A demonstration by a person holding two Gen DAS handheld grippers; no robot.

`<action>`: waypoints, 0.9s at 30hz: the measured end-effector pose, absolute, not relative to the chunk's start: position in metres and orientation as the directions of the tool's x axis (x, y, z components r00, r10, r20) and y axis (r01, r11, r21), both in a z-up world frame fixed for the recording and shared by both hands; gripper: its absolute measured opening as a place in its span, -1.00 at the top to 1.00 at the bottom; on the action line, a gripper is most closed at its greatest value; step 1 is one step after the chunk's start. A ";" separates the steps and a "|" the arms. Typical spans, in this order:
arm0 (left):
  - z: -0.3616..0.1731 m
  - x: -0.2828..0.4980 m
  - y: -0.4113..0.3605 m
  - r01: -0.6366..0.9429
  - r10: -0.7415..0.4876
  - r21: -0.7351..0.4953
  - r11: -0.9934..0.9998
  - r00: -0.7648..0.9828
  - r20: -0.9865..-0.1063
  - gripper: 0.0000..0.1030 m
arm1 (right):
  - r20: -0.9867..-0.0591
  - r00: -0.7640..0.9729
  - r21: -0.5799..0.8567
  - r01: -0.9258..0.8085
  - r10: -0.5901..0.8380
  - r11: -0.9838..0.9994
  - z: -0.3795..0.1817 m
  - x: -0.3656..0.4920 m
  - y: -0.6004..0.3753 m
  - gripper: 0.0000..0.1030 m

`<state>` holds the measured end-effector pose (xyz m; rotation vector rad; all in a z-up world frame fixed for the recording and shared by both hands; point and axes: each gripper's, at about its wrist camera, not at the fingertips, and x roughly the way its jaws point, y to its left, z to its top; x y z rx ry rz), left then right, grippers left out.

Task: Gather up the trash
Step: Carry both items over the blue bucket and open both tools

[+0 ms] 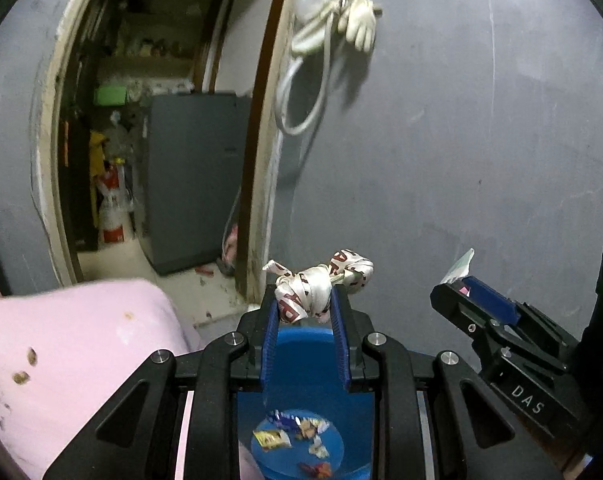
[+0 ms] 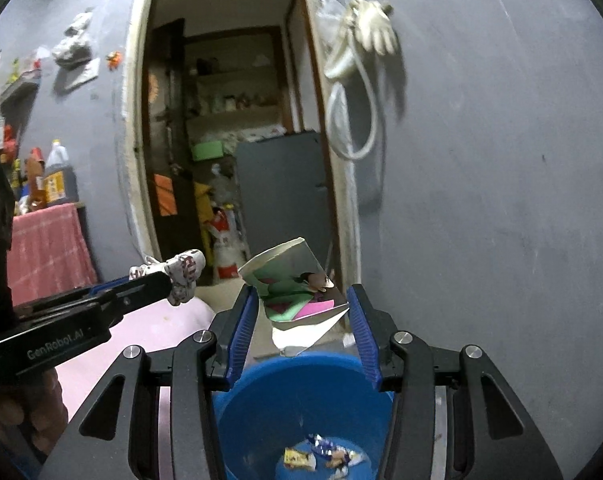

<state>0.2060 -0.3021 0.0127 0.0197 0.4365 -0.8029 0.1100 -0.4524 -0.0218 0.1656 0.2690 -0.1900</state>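
Left wrist view: at lower centre the left gripper [image 1: 306,312] is clamped on a knotted white wrapper [image 1: 319,286] with red print, held above a blue bucket [image 1: 301,340] with scraps at its bottom. Right wrist view: at centre the right gripper [image 2: 303,312] pinches a crumpled green and pink packet [image 2: 297,300] over the same bucket [image 2: 301,384]. A pale glove [image 2: 375,34] hangs at upper right.

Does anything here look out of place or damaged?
Nothing spilled. The left gripper holds a knotted wrapper and the right gripper a crumpled carton, both above the blue bin. Only the doorframe looks chipped and stained.
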 end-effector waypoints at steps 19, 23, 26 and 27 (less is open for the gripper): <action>-0.069 0.261 -0.326 0.590 -0.614 -0.297 0.751 0.458 -0.643 0.48 | -0.512 0.853 0.251 0.260 -0.100 0.932 -0.075 0.147 -0.477 0.08; -0.069 0.260 -0.321 0.572 -0.609 -0.311 0.759 0.456 -0.649 0.45 | -0.521 0.850 0.257 0.246 -0.080 0.935 -0.072 0.159 -0.478 0.06; -0.064 0.261 -0.314 0.571 -0.614 -0.315 0.758 0.461 -0.641 0.41 | -0.517 0.853 0.248 0.237 -0.078 0.939 -0.066 0.165 -0.474 0.02; -0.062 0.262 -0.312 0.572 -0.618 -0.319 0.756 0.463 -0.635 0.39 | -0.512 0.855 0.247 0.232 -0.077 0.941 -0.063 0.166 -0.473 -0.01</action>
